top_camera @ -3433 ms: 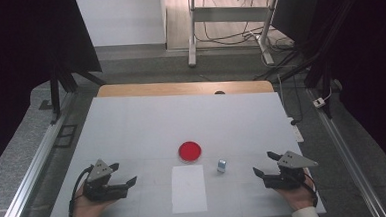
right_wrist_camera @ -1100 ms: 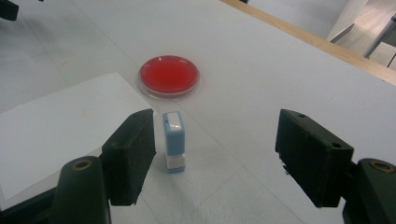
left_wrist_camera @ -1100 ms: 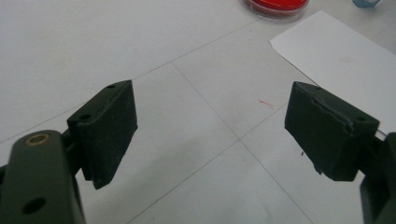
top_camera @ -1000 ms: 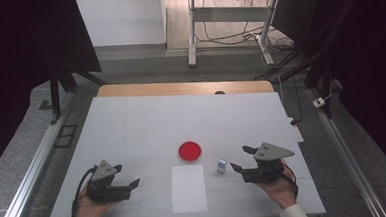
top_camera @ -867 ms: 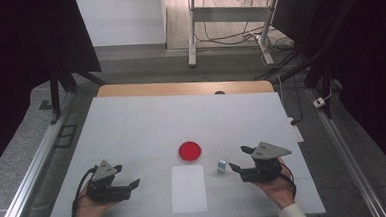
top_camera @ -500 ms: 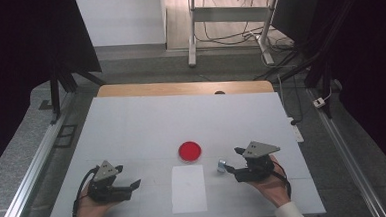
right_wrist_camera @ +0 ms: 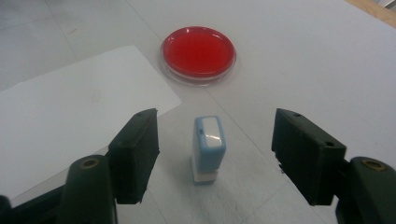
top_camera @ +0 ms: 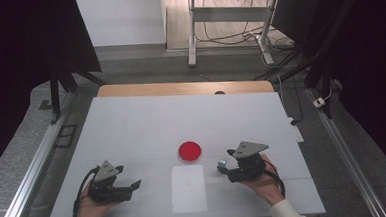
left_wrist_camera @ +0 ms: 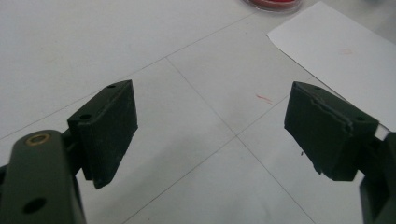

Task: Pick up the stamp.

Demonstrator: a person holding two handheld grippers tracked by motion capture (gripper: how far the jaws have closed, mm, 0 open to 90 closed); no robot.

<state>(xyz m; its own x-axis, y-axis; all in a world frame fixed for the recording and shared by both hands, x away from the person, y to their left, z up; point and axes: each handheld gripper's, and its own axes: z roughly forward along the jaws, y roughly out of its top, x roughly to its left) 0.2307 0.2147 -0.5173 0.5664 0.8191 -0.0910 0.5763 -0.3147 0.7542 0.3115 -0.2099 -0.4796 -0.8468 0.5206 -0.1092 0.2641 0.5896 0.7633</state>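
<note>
The small blue stamp (right_wrist_camera: 209, 149) stands upright between the right tool's (right_wrist_camera: 215, 156) wide-apart jaws, untouched.

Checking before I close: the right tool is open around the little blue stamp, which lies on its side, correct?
Not quite. The blue stamp stands upright, as the right gripper view shows. The right tool is indeed open, one jaw on each side of the stamp without touching it.

Left gripper (top_camera: 127, 186) low at near left, fingers (left_wrist_camera: 109, 128) spread wide, nothing between. Right gripper (top_camera: 224, 167) at near right, fingers (right_wrist_camera: 306, 149) parted, pointing left.
</note>
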